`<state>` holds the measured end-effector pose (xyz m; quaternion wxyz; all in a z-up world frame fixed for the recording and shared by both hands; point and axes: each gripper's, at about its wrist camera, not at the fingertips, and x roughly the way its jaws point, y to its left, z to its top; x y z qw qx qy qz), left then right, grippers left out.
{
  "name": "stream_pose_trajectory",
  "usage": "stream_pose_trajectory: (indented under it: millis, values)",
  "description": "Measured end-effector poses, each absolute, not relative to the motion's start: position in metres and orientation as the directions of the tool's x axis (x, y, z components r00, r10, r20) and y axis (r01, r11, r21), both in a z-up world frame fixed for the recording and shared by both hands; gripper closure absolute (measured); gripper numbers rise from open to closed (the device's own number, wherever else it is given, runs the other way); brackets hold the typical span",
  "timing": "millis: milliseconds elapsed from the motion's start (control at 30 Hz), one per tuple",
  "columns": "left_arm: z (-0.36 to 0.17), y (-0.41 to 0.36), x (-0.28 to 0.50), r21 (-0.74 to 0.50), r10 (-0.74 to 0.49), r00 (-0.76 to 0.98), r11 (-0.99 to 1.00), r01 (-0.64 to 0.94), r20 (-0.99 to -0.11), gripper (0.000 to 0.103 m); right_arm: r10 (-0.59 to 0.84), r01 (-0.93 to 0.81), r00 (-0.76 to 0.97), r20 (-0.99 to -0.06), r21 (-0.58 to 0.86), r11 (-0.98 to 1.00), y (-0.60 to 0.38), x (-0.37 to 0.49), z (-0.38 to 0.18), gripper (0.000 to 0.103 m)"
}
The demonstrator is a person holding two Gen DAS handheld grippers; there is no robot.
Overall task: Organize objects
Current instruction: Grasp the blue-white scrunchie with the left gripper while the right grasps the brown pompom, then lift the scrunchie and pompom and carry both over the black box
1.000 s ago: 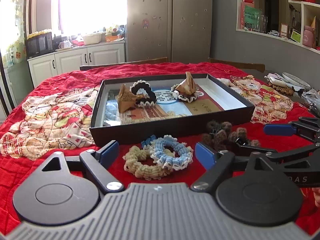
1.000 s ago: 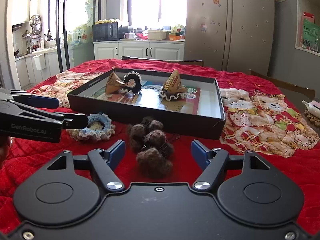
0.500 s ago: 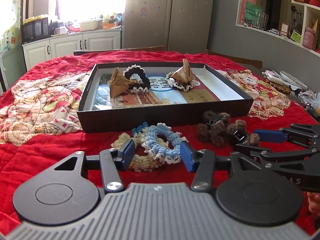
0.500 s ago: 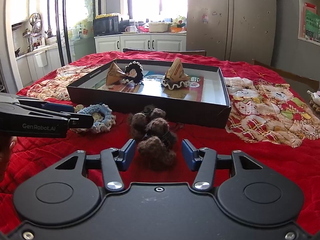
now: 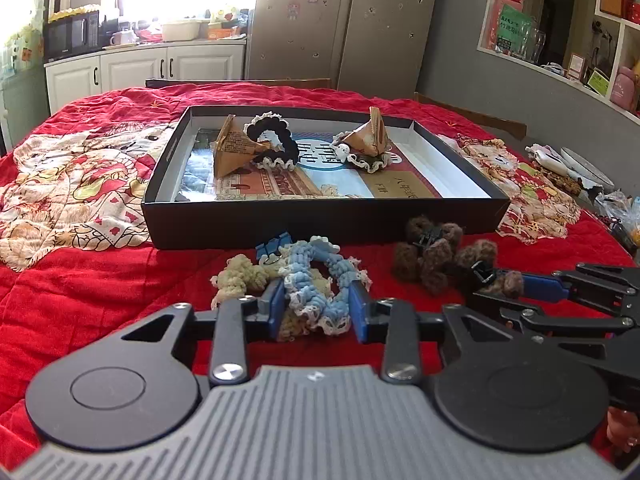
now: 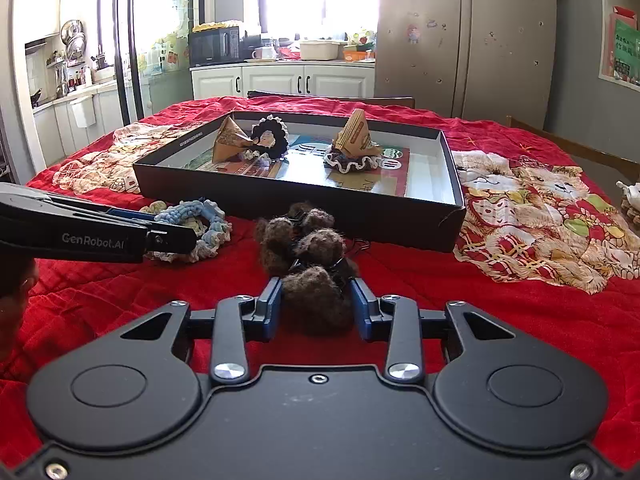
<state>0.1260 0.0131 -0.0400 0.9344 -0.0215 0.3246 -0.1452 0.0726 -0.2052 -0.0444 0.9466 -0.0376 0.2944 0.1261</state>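
The left hand-held gripper [image 5: 318,310] has its blue pads pressed against both sides of the blue crocheted scrunchie [image 5: 320,284], gripping it where it lies on the red quilt [image 5: 100,280] just in front of the black tray [image 5: 320,220]. A beige scrunchie [image 5: 240,278] lies under and beside the blue one, touching it, with a small blue clip [image 5: 274,245] at its far edge, nearer the tray.

The right hand-held gripper [image 6: 316,308] is closed narrowly on the nearest tuft of the brown fuzzy hair clip cluster [image 6: 304,248], which also sits on the quilt in front of the tray, to the right of the scrunchies.

Inside the tray, toward its far wall, stand two folded paper cones [image 5: 234,152]: a black scrunchie with white trim [image 5: 272,142] leans against the left one, and the right one [image 5: 368,138] rests on a dark frilled scrunchie [image 5: 370,162]. The tray floor bears a printed sheet [image 5: 304,184].
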Motion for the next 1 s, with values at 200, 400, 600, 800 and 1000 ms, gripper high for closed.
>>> stream_pose_trajectory:
  millis: [200,400,600,800,1000]
  values:
    - [-0.0401,0.0143,0.1259,-0.14,-0.281,0.747,0.959,0.248,-0.603,0.076,0.214,-0.258,0.794,-0.569,0.004,0.966,-0.2062,0.0737,-0.0453,0.071]
    - [-0.0396,0.0179,0.1255,-0.153,-0.277,0.75,0.961,0.232,-0.601,0.084,0.213,-0.256,0.794,-0.57,0.003,0.967,-0.206,0.0736,-0.0454,0.072]
    - [-0.0388,0.0179,0.1239,-0.153,-0.278,0.753,0.96,0.234,-0.596,0.087,0.212,-0.256,0.794,-0.57,0.003,0.967,-0.2061,0.0735,-0.0453,0.073]
    - [-0.0372,0.0178,0.1219,-0.153,-0.279,0.756,0.96,0.235,-0.591,0.089,0.211,-0.255,0.795,-0.568,0.002,0.967,-0.2064,0.0732,-0.0452,0.073]
    - [-0.0344,0.0186,0.1182,-0.153,-0.286,0.761,0.958,0.243,-0.582,0.089,0.213,-0.253,0.8,-0.562,0.007,0.967,-0.2092,0.0729,-0.0435,0.074]
